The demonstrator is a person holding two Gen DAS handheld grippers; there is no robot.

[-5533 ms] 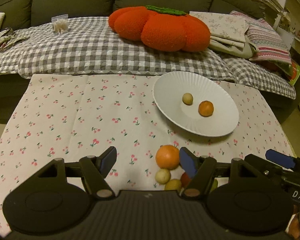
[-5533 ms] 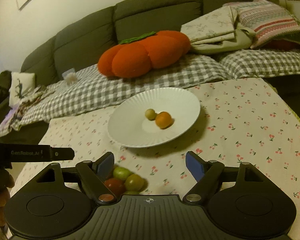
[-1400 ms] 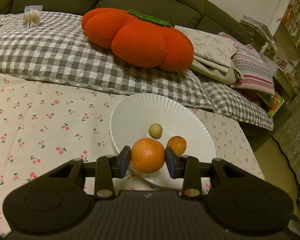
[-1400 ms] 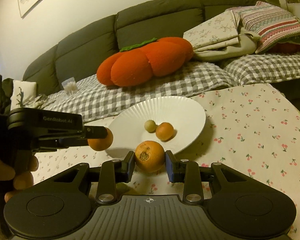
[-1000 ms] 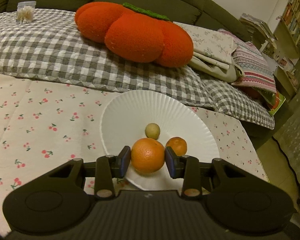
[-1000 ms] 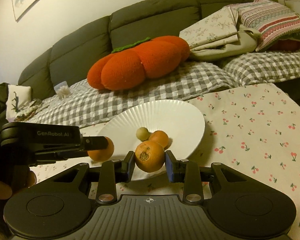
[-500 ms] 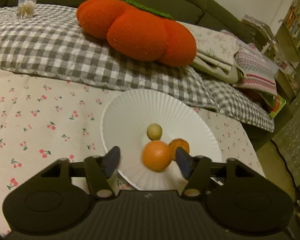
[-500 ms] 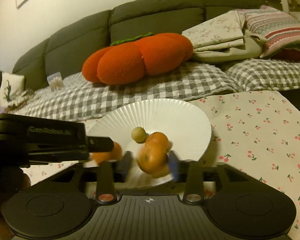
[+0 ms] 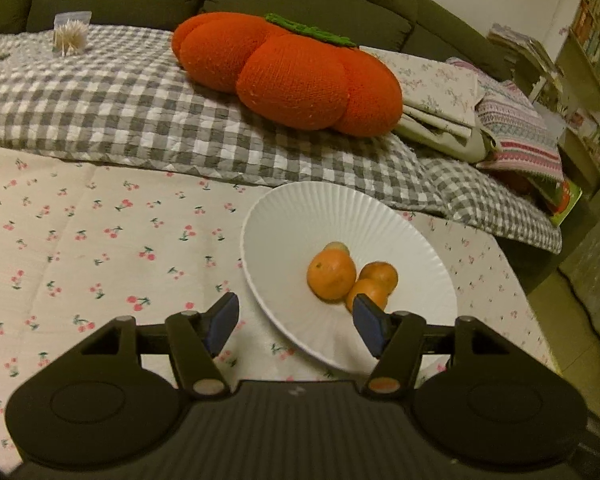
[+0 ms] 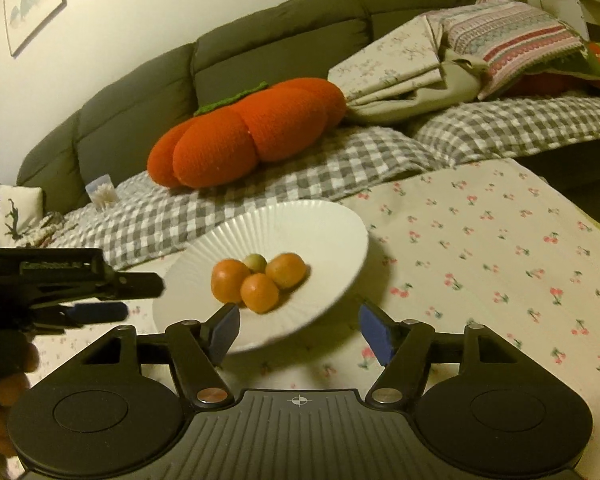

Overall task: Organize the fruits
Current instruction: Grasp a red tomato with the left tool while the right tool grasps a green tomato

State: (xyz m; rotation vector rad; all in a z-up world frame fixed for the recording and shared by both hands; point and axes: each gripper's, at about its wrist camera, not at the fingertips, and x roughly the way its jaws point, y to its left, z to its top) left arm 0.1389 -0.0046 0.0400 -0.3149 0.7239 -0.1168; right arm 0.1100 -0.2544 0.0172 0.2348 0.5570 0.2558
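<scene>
Both grippers, left gripper w/ jaws spread & empty, right gripper w/ jaws opening & empty, hung by the plate since the oranges lay grouped on it.

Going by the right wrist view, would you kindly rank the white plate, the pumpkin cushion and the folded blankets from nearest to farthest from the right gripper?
1. White plate, just ahead of the right gripper, slightly left.
2. Pumpkin cushion, behind the plate on the sofa.
3. Folded blankets, farthest, upper right.
</scene>
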